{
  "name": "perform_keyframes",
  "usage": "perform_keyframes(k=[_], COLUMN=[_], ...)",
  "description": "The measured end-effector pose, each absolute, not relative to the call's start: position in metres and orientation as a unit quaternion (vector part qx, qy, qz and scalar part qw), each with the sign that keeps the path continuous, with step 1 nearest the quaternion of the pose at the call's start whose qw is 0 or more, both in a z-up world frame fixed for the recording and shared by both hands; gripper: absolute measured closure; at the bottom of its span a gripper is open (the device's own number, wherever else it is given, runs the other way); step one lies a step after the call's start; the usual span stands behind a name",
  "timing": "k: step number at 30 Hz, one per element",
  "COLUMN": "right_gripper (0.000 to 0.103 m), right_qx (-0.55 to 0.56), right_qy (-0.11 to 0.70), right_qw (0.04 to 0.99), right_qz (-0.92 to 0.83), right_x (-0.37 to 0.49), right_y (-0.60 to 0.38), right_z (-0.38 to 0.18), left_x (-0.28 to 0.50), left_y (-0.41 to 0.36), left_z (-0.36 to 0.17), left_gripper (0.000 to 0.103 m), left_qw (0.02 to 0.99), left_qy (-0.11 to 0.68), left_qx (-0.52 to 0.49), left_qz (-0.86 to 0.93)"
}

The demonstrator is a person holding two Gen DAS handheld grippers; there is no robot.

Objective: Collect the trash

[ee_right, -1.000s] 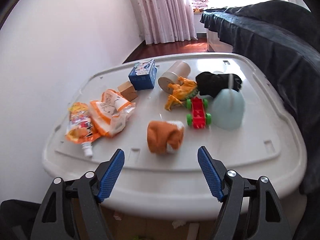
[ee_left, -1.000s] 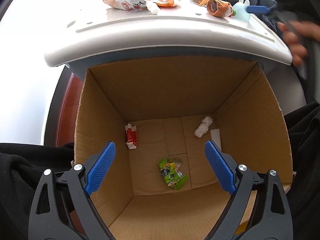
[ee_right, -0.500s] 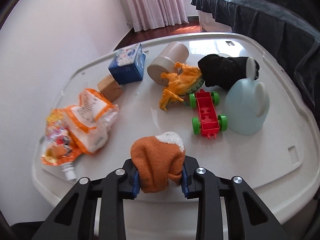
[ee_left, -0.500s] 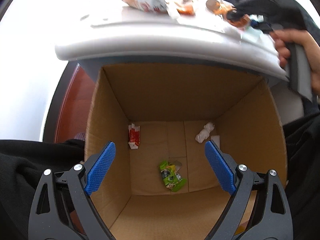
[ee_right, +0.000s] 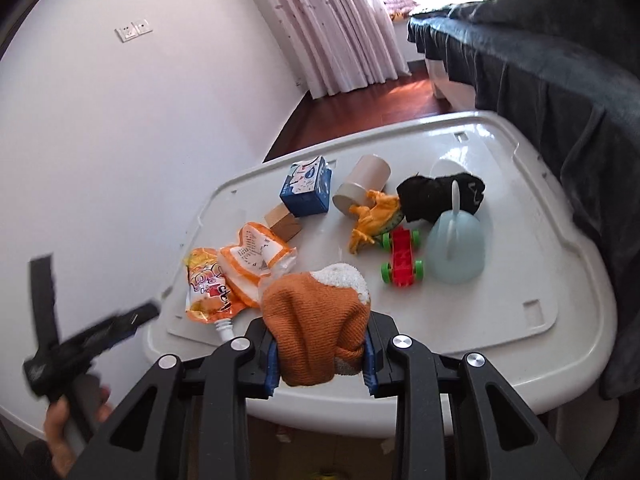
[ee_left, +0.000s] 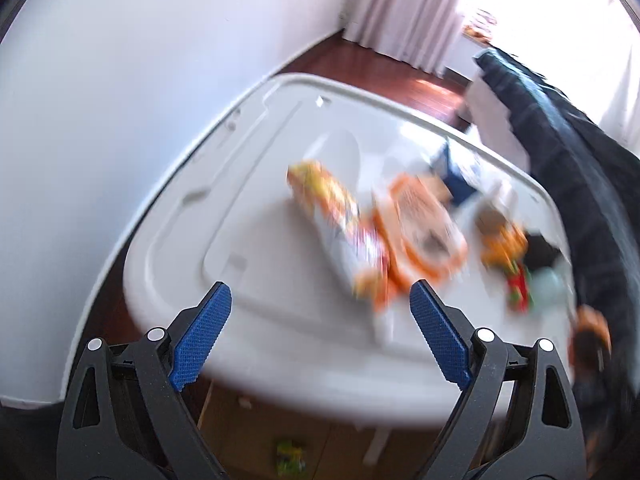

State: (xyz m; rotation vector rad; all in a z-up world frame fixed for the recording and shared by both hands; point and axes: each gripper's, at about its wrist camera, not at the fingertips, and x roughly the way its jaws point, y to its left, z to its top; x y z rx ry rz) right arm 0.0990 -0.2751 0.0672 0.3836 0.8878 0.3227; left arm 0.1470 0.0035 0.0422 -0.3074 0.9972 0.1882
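My right gripper is shut on an orange knit sock with a white toe, held just above the near edge of the white plastic lid. Two orange snack pouches lie on the lid to its left. My left gripper is open and empty, raised over the lid's near edge, with the same pouches blurred ahead of it. The left gripper also shows at the left of the right wrist view. A strip of the cardboard box with a green wrapper shows below the lid.
On the lid stand a blue carton, a wooden block, a grey cup on its side, an orange-yellow cloth, a black sock, a red toy car and a pale blue bottle. A dark bed cover hangs at the right.
My right gripper closed on the orange sock and lifted it towards the lid's near edge. My left gripper swung up from the box to face the lid, staying open.
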Motion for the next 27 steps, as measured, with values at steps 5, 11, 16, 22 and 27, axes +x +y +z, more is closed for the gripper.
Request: perform_keyframes(k=[5,11,16,22,27], right_gripper=[0.072,0.072,0.072,0.072,0.072], right_qx=[0.197,0.221,0.240,0.238,0.225], right_qy=[0.417,0.418,0.421,0.425,0.425], right_qw=[0.872,0.866,0.860,0.859,0.862], right_qz=[0.163,0.163,0.158,0.161,0.161], right_x=[0.094,0.094,0.097,0.099,0.100], right_y=[-0.287,-0.302,-0.309,-0.303,-0.294], right_z=[0.071,0.071,0.069,0.068,0.068], left_x=[0.193,0.224,0.230,0.215,0.190], left_y=[0.006,0.006,-0.014,-0.022,-0.020], left_z=[0.017,-0.021,-0.035,-0.026,-0.011], left_gripper=[0.014,0.014,0.019,0.052,0.056], left_qw=[0.839,0.809,0.818,0.851,0.864], left_qy=[0.489,0.526,0.531,0.501,0.487], left_qx=[-0.191,-0.194,-0.096,-0.073,-0.055], left_qz=[0.139,0.176,0.200,0.140,0.115])
